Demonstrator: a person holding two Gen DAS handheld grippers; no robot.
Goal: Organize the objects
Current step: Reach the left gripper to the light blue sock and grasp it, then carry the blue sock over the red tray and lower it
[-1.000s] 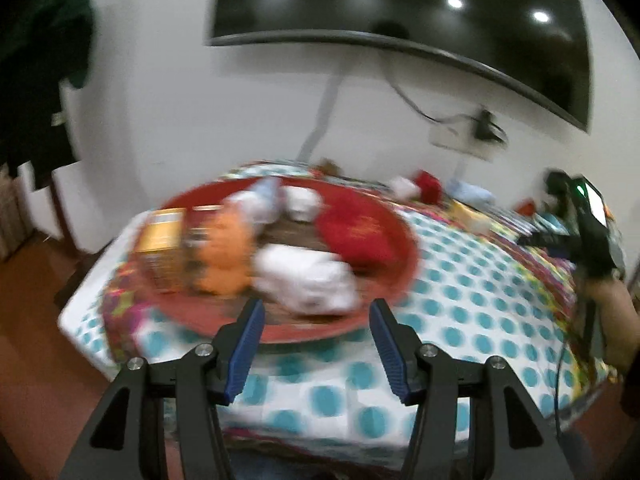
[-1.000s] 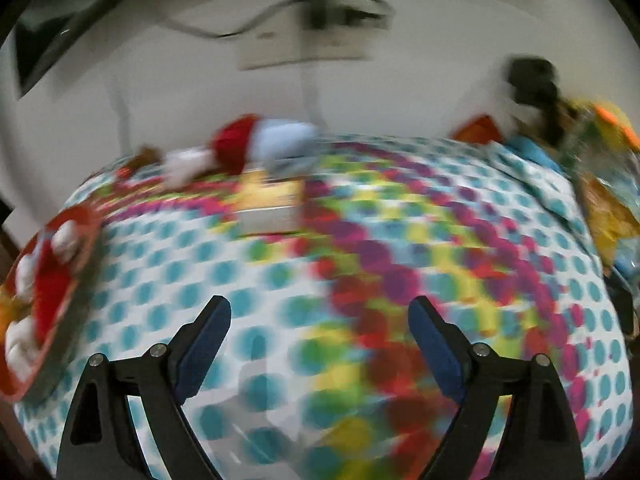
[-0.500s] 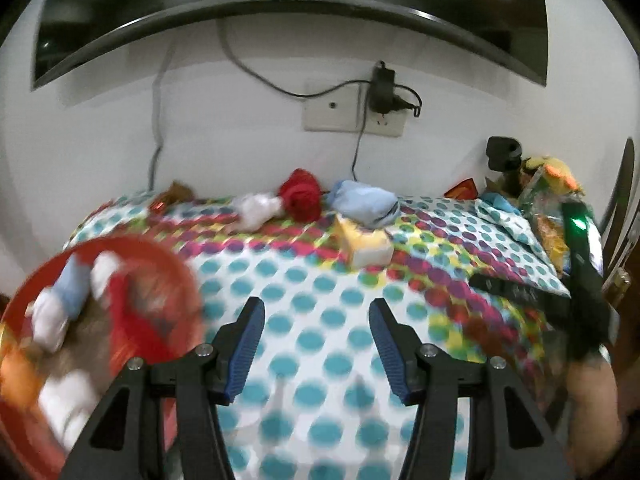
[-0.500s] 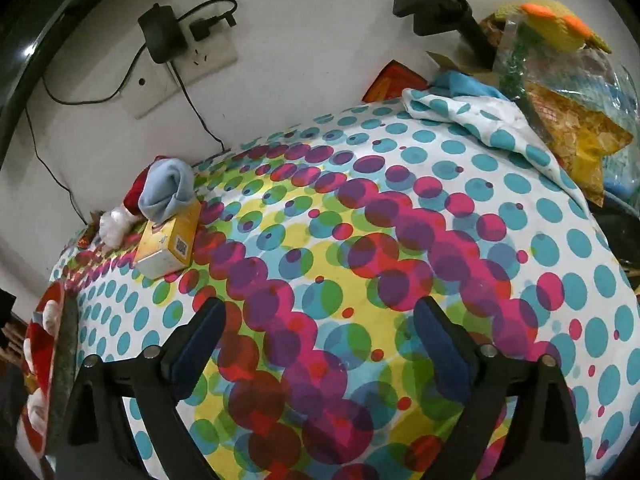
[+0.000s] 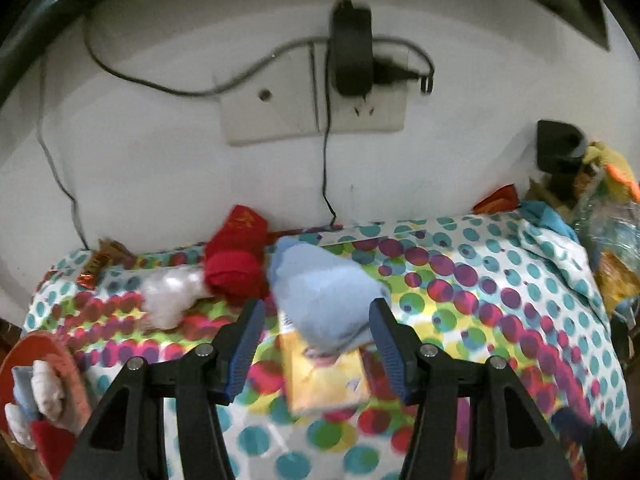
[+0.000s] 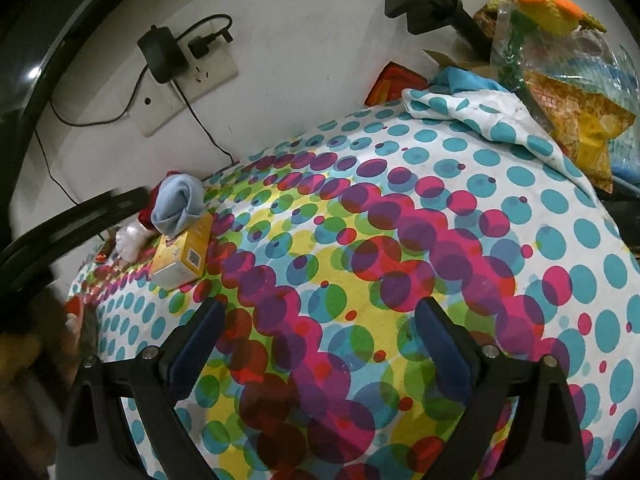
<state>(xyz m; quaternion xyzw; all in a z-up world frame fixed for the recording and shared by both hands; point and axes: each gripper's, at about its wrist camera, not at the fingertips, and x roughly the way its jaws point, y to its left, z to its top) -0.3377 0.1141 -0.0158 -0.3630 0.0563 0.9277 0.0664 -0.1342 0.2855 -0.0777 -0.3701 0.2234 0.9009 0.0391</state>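
Left hand-held gripper (image 5: 316, 340) open, empty

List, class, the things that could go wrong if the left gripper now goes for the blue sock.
1. The blue sock lies partly on the yellow box; the open left gripper might nudge or catch the box too.
2. The red sock sits right beside the blue one and could get dragged along.
3. The left view is blurred, so aim may be off.
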